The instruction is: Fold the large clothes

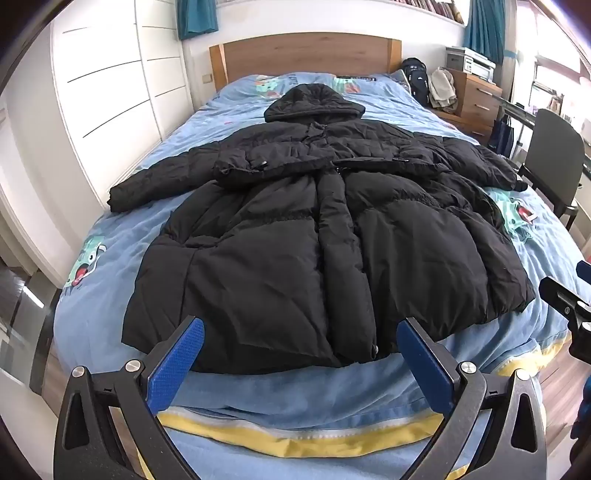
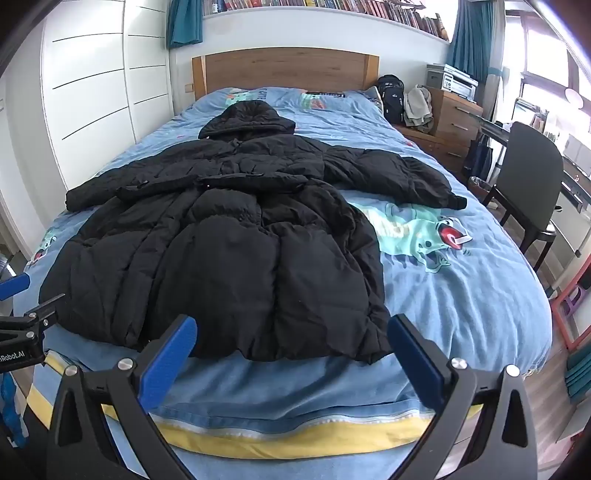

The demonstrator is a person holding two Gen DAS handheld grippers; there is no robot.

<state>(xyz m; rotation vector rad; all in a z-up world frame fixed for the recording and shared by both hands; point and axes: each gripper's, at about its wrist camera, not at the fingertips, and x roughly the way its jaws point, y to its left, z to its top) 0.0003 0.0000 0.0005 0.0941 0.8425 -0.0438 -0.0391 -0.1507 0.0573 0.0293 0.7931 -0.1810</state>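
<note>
Black puffer coat (image 1: 295,236) lies spread front-up on the blue cartoon-print duvet (image 2: 461,295), hem nearest, hood toward the wooden headboard (image 2: 284,68). The left gripper (image 1: 300,334) and right gripper (image 2: 291,330) hover above the hem, jaws wide apart, holding nothing. A yellow band (image 2: 295,439) edges the duvet. Beyond: white wardrobe (image 2: 92,92), backpack (image 2: 391,98), drawers (image 2: 452,118), chair (image 2: 528,181), bookshelf (image 2: 332,7). Writing on the left gripper's body is reversed and unreadable.

Both fisheye views look from the foot of the bed (image 1: 295,391) toward the headboard (image 2: 284,68), tilted downward, close above the near edge. The left wrist view sits further left; the right one further right. Both share the black coat (image 1: 314,229) and the bedside dresser (image 2: 452,118).
</note>
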